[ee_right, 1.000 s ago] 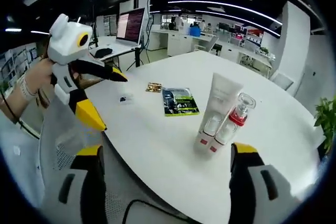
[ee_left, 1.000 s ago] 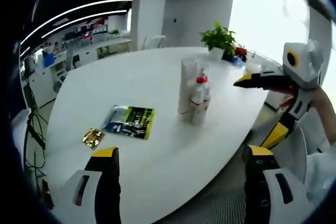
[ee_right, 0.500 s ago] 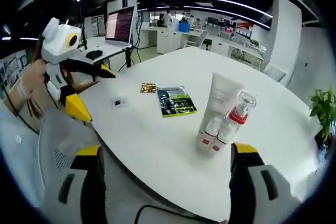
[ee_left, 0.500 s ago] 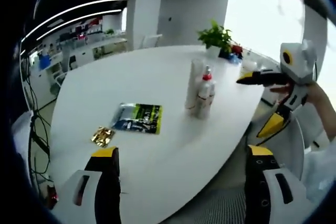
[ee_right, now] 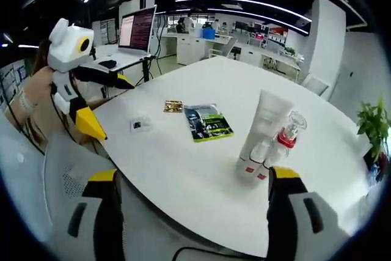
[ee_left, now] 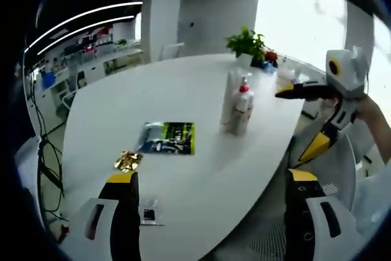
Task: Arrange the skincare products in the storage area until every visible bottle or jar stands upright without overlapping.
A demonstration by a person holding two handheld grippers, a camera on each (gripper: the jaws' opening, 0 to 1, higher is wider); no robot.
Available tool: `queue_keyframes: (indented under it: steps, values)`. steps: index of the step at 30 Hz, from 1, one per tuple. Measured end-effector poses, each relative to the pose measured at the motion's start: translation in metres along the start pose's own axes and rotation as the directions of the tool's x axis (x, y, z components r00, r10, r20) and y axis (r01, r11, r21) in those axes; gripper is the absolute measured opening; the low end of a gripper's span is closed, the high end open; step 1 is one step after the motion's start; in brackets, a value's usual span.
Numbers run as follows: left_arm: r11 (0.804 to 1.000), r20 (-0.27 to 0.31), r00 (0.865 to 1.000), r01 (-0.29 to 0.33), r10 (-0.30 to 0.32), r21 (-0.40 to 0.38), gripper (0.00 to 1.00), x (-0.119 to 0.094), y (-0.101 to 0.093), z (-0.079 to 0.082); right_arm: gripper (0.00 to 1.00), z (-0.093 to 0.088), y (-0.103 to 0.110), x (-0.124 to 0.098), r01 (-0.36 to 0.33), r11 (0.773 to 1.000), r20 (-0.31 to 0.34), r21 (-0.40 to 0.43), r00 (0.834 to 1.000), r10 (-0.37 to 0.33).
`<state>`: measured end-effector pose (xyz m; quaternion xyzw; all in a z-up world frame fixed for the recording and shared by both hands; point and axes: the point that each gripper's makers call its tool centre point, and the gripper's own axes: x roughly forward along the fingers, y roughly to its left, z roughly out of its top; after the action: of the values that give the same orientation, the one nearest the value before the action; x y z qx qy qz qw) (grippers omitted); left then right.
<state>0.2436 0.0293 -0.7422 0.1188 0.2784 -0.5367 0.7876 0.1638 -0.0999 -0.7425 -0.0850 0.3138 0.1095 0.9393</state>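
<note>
— Left gripper (ee_left: 211, 212), condition?
— Black and yellow jaws spread wide, nothing between them, held off the near edge of the large white oval table (ee_left: 122, 99). It also appears at the left of the right gripper view, gripped by a person's hand (ee_right: 35, 99), clear of the table; its jaw gap cannot be judged from there.

— Right gripper (ee_right: 190, 212)?
— Same finding: jaws wide apart, empty, short of the table edge. In the left gripper view it sits at the right, beyond the table rim.

— Working outward from the left gripper, what lies on the table?
— Nearest, a small clear packet with a dark square (ee_left: 149, 213), at the edge by the left jaw. Beyond it a small crinkled gold foil sachet (ee_left: 128, 161), then a flat green and dark blue glossy pouch (ee_left: 167, 138).

— And the skincare products?
— 2 items, mid-table, well apart from the pouch: a tall white squeeze tube (ee_right: 264, 128) standing cap-down, and a clear pump bottle with a red collar (ee_right: 280, 145) upright, touching or just beside it. Both stand.

— Further out?
— A green potted plant (ee_left: 247, 44) at the far end of the table.
</note>
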Motion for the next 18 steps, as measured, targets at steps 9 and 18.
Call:
queue_keyframes:
  steps: [9, 18]
  values:
    - [1.000, -0.007, 1.000, 0.012, -0.012, 0.022, 0.97, 0.001, 0.008, -0.002, 1.00, 0.005, 0.004, 0.008, 0.013, 1.000, -0.003, 0.004, 1.000, -0.013]
    - [1.000, -0.034, 0.999, -0.002, 0.002, 0.006, 0.97, 0.004, 0.019, -0.010, 0.93, 0.013, -0.001, 0.009, 0.038, 0.999, 0.010, 0.002, 0.999, -0.038]
